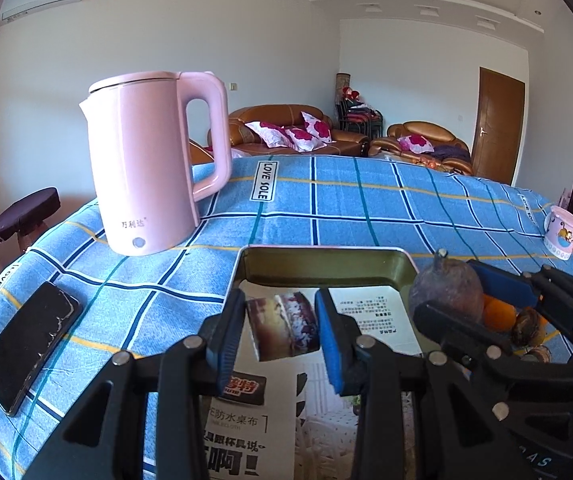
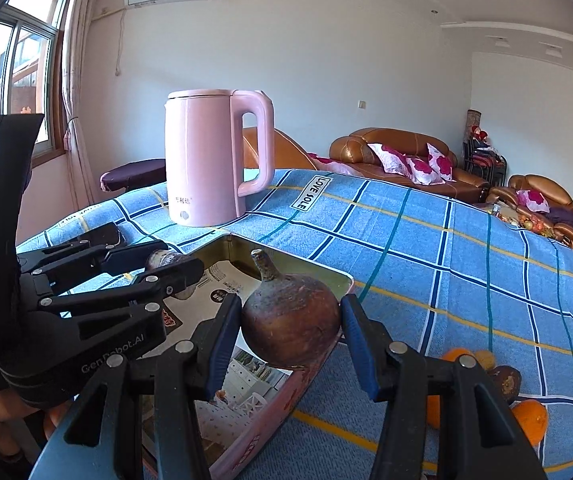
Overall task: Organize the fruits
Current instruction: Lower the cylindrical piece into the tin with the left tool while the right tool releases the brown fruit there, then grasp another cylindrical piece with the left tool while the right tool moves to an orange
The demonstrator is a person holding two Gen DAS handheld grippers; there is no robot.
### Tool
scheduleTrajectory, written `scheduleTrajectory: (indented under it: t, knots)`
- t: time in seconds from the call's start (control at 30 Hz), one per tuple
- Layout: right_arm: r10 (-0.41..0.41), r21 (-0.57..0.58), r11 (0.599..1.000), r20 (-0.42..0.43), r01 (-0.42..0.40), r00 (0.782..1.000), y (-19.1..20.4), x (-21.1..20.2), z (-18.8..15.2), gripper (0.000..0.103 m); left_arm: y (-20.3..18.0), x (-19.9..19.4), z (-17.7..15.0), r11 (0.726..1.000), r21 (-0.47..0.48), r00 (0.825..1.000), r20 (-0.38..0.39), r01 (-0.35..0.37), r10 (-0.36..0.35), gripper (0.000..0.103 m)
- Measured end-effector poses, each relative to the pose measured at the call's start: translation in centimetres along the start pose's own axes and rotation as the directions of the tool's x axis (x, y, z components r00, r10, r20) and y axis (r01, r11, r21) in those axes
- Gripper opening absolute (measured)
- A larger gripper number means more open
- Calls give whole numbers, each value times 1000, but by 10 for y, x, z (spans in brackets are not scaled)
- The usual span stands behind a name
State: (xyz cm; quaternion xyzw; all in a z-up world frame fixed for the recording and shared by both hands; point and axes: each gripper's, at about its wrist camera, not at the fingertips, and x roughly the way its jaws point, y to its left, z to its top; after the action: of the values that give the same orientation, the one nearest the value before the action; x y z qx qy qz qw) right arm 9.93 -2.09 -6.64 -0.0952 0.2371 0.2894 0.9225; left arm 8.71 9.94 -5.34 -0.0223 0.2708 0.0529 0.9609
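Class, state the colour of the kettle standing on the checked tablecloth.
Pale pink kettle; the left wrist view shows it best.

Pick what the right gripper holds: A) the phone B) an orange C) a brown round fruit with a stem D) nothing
C: the right gripper has its blue pads against both sides of the brown stemmed fruit, held above the edge of the tin tray; the oranges lie on the cloth.

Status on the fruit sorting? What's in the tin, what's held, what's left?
Done: nothing visibly rests in the rectangular metal tin yet. In hand: right claw grips a round brown stemmed fruit above the tin's edge; left claw holds a purplish fruit piece over it. Left: oranges and brown fruits on the blue checked cloth.
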Motion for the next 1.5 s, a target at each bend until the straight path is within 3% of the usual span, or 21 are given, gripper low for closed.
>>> scheduleTrajectory:
  t: [0.67, 1.2, 1.27, 1.37, 1.43, 1.5]
  knots:
    - [5, -27, 1000, -53, -6, 999, 6, 13, 1, 53, 4, 13, 2, 1000, -10, 998, -64, -12, 11, 38]
    - [35, -13, 999, -78, -36, 996, 4, 19, 1, 54, 2, 7, 1, 998, -7, 997, -45, -67, 67, 39]
    - [21, -3, 1000, -79, -21, 997, 2, 19, 1, 60, 1, 6, 1, 997, -7, 997, -39, -73, 73, 39]
    - [14, 12, 1000, -79, -13, 997, -1, 18, 1, 64, 0, 3, 0, 996, -5, 996, -23, -91, 91, 46]
    - [11, 18, 1000, -72, -10, 997, -2, 16, 1, 64, 3, 2, 0, 994, -18, 994, -14, -112, 112, 62]
    - [9, 23, 1000, -62, -7, 998, -3, 14, 0, 64, 5, -1, 0, 994, -26, 994, -1, -108, 108, 65]
